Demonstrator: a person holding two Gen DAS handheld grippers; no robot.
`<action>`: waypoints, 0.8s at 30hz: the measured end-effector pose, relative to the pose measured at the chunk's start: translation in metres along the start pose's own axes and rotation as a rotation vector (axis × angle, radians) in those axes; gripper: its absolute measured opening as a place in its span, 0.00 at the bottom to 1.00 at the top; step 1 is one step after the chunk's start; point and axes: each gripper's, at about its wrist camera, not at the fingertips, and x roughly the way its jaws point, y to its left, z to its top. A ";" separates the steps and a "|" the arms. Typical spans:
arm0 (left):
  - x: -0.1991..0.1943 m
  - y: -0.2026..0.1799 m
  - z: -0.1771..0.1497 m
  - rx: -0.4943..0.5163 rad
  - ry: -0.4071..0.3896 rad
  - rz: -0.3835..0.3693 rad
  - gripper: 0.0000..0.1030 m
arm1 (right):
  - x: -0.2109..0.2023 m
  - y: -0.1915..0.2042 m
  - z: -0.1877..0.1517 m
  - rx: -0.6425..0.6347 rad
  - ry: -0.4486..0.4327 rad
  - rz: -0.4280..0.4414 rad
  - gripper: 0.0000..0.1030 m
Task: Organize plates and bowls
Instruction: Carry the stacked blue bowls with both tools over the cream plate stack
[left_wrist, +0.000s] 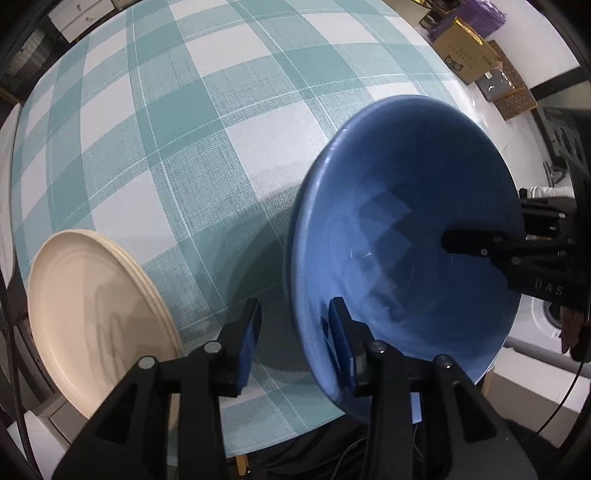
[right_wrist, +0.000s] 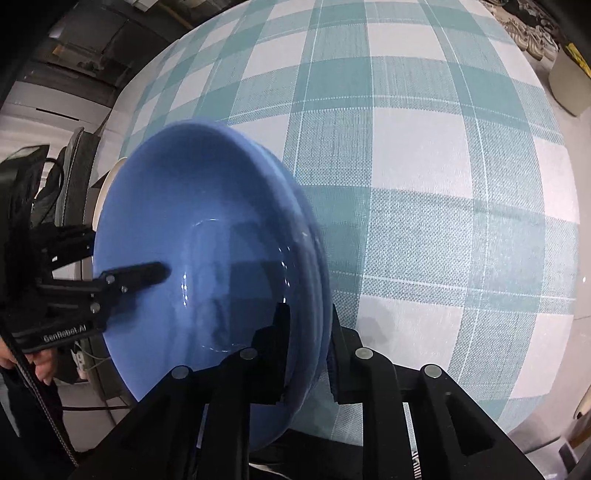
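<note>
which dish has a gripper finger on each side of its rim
The blue ceramic bowl: both grippers straddle its rim. The cream round plate lies untouched on the checked tablecloth.

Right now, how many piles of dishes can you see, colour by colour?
Blue bowl pile: 1 (layered rims; I cannot tell how many bowls it holds)
Cream plate pile: 1 (layered rims too; number of plates unclear)
Total: 2 piles
</note>
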 end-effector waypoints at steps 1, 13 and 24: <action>0.000 -0.001 -0.001 0.002 0.000 0.007 0.38 | 0.001 0.001 -0.001 0.000 0.009 -0.006 0.22; 0.011 -0.009 -0.003 -0.038 0.052 -0.088 0.18 | 0.000 0.011 -0.012 0.012 -0.022 -0.011 0.16; 0.005 0.005 0.005 -0.081 0.083 -0.129 0.17 | -0.005 0.024 -0.006 0.001 -0.005 -0.051 0.13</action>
